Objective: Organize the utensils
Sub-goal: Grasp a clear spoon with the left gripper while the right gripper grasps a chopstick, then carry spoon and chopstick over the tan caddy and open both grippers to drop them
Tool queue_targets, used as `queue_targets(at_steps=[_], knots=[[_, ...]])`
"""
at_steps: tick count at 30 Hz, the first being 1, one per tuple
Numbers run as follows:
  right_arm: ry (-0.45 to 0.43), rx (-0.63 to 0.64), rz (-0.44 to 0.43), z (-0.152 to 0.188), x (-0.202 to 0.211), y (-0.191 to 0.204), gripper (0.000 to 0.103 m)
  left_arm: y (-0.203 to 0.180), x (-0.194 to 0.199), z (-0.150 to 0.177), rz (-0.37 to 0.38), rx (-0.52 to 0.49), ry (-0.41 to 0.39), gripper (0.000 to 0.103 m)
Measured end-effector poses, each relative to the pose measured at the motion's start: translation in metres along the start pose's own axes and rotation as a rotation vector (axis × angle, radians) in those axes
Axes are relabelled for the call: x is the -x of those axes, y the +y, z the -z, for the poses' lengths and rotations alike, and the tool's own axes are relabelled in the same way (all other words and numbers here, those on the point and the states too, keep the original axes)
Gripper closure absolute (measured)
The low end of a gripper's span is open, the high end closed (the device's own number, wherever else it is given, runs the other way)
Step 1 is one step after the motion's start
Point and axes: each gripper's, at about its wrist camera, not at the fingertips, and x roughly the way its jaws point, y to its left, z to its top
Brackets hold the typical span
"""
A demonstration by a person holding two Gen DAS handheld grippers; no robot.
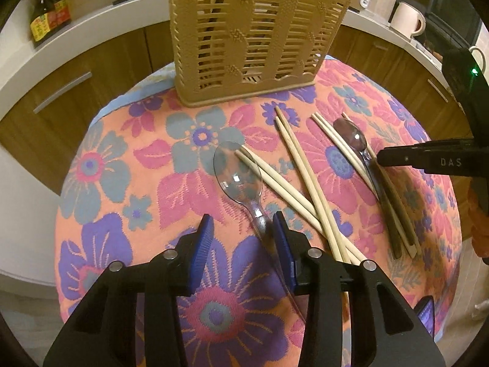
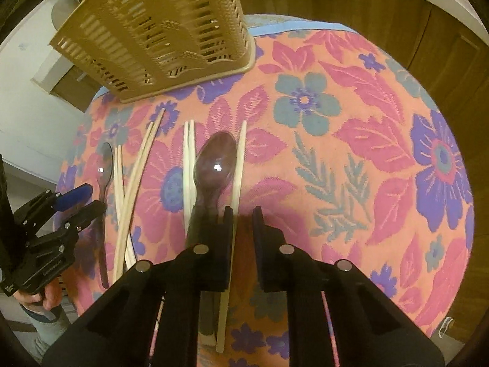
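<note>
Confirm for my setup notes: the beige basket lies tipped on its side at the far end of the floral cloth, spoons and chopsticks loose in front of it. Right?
No: the beige basket stands upright on its base, as the left wrist view shows. The floral cloth, spoons and chopsticks are as you say.

Wooden cabinets [image 1: 76, 91] under white countertop [image 1: 91, 27], warm light

home kitchen | wood cabinets [image 1: 76, 91], countertop w/ sauce bottles [image 1: 49, 9] + mug [image 1: 406, 20]
</note>
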Motion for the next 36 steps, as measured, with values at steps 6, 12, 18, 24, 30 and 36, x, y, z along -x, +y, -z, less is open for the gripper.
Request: queue_targets(at_steps=[6,12,18,24,30,36], knots=[[0.034,0.044,0.035,-0.010,-0.004,0.010,0.092,0.000,0.000,-0.002,-0.002,0.003,0.016,0.062],[0.102,0.138,0.128,-0.022,-0.018,0.041,0.092,-0.012,-0.010,-0.011,-0.052,-0.058,0.046,0.059],[0.140,0.172,0.155,-0.028,-0.025,0.052,0.098,-0.024,-0.012,-0.012,-0.117,-0.125,0.043,0.090],[0.103,0.178,0.135,-0.017,-0.018,0.046,0.100,-0.014,-0.004,-0.009,-0.077,-0.072,0.001,0.093],[0.014,0.204,0.112,-0.011,0.014,0.050,0.100,-0.011,0.033,-0.014,0.005,-0.048,-0.131,0.093],[-0.176,0.274,0.060,-0.021,0.077,0.068,0.100,-0.013,0.095,-0.037,0.044,-0.061,-0.338,0.093]])
